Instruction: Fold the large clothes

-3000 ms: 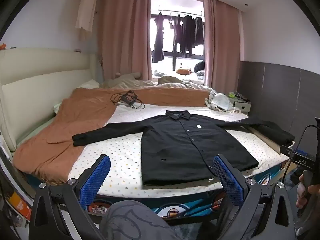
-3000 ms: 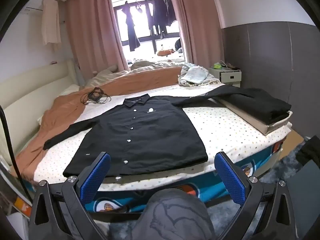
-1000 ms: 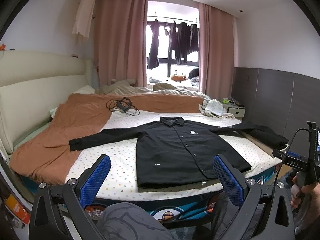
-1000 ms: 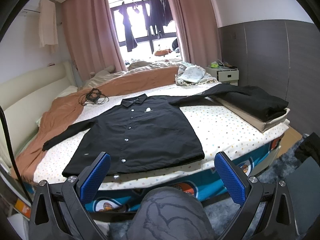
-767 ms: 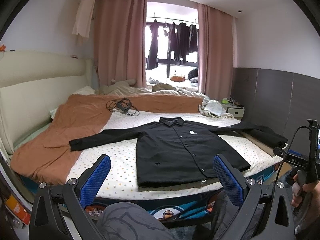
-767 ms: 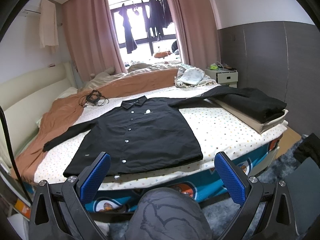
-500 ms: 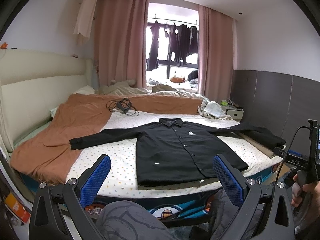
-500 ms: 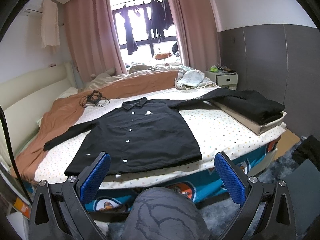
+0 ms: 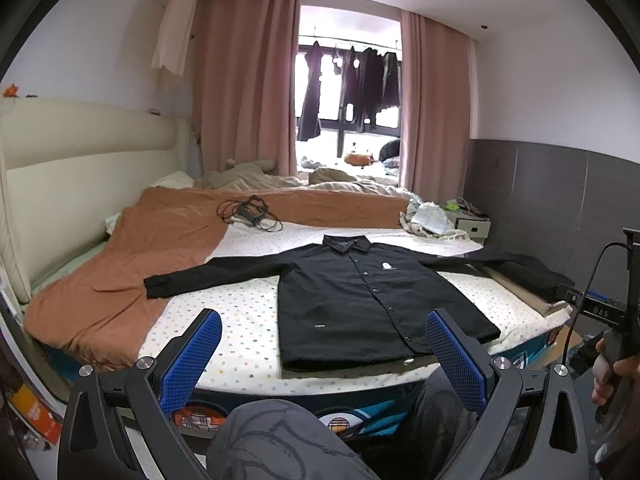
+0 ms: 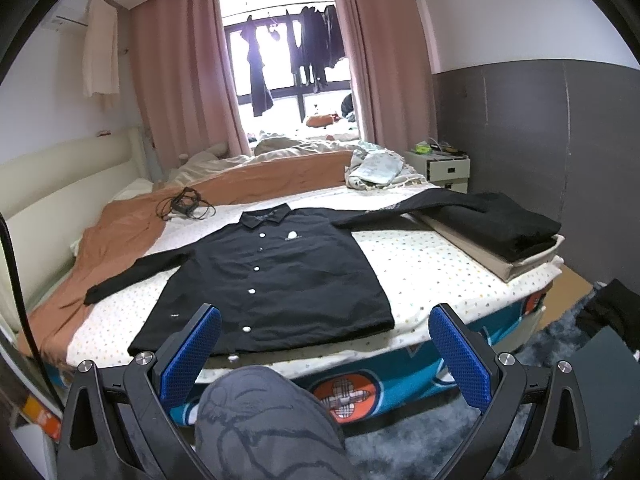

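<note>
A black button-up jacket (image 9: 372, 292) (image 10: 276, 276) lies flat and face up on the dotted bedsheet, collar toward the window and both sleeves spread out. Its right sleeve (image 10: 404, 206) runs up onto a folded black pile at the bed's right edge. My left gripper (image 9: 324, 354) is open, held back from the foot of the bed with nothing between its blue pads. My right gripper (image 10: 326, 354) is open too, also short of the bed and empty. A hand holding the right gripper's handle (image 9: 612, 364) shows at the right edge of the left wrist view.
An orange-brown blanket (image 9: 132, 256) covers the bed's left side, with a tangle of black cable (image 9: 250, 214) on it. Folded black clothes on a beige pad (image 10: 512, 236) sit at the right edge. A white nightstand (image 10: 444, 168) stands beyond. My knee (image 10: 264, 420) is below the grippers.
Both grippers have lifted and tilted up slightly, so the bed and jacket sit a little lower in view. Nothing on the bed has moved.
</note>
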The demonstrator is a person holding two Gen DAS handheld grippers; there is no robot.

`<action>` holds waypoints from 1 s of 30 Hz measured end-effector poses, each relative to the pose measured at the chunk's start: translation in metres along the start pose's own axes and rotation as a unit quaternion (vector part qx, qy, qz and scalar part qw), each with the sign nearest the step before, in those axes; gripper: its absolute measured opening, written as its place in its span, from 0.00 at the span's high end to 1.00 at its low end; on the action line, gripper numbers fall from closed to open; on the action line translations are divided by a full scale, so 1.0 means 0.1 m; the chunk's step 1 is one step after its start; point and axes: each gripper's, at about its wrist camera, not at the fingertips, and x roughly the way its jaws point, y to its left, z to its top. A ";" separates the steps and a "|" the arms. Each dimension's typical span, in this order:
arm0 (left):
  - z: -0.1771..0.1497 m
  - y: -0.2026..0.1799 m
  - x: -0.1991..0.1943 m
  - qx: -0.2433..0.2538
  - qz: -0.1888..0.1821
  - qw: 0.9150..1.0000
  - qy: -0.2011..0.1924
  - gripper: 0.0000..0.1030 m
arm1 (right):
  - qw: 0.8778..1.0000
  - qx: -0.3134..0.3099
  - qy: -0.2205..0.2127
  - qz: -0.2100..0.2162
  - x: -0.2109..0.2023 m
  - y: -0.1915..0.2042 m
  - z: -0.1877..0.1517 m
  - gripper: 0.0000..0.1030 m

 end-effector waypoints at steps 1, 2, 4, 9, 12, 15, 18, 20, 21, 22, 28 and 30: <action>0.01 0.00 0.04 -0.002 0.001 1.000 0.003 0.01 | 1.000 0.001 0.000 0.003 0.03 0.01 0.01 0.00; 0.02 0.00 0.07 -0.003 0.002 1.000 0.006 0.01 | 1.000 0.002 0.000 0.005 0.07 0.02 0.02 0.00; 0.04 0.00 0.13 -0.003 0.005 1.000 0.012 0.01 | 1.000 0.004 0.000 0.012 0.15 0.04 0.03 0.00; 0.08 -0.06 0.23 0.011 0.011 1.000 0.019 0.01 | 1.000 -0.001 0.005 0.018 0.33 0.13 0.01 0.00; 0.08 -0.06 0.25 0.015 0.014 1.000 0.018 0.01 | 1.000 -0.008 0.011 0.026 0.40 0.22 0.04 0.00; 0.06 -0.01 0.31 0.007 0.016 1.000 0.025 0.01 | 0.999 -0.022 0.008 0.030 0.46 0.34 0.07 0.00; 0.06 0.09 0.38 -0.002 0.023 0.999 0.028 0.01 | 0.999 -0.025 0.007 0.038 0.51 0.46 0.11 0.00; 0.05 0.18 0.42 -0.009 0.027 0.999 0.026 0.01 | 0.999 -0.031 0.011 0.039 0.58 0.53 0.13 0.00; 0.05 0.24 0.46 -0.015 0.030 0.999 0.026 0.01 | 0.998 -0.036 0.014 0.041 0.62 0.59 0.14 0.00; 0.05 0.29 0.50 -0.021 0.033 0.999 0.028 0.01 | 0.998 -0.039 0.015 0.043 0.65 0.62 0.15 0.00; 0.06 0.51 0.80 -0.034 0.060 0.996 0.048 0.01 | 0.995 -0.063 0.030 0.068 0.97 0.92 0.23 0.00; 0.09 0.56 0.91 -0.037 0.068 0.996 0.052 0.01 | 0.994 -0.068 0.038 0.079 1.15 1.02 0.27 0.00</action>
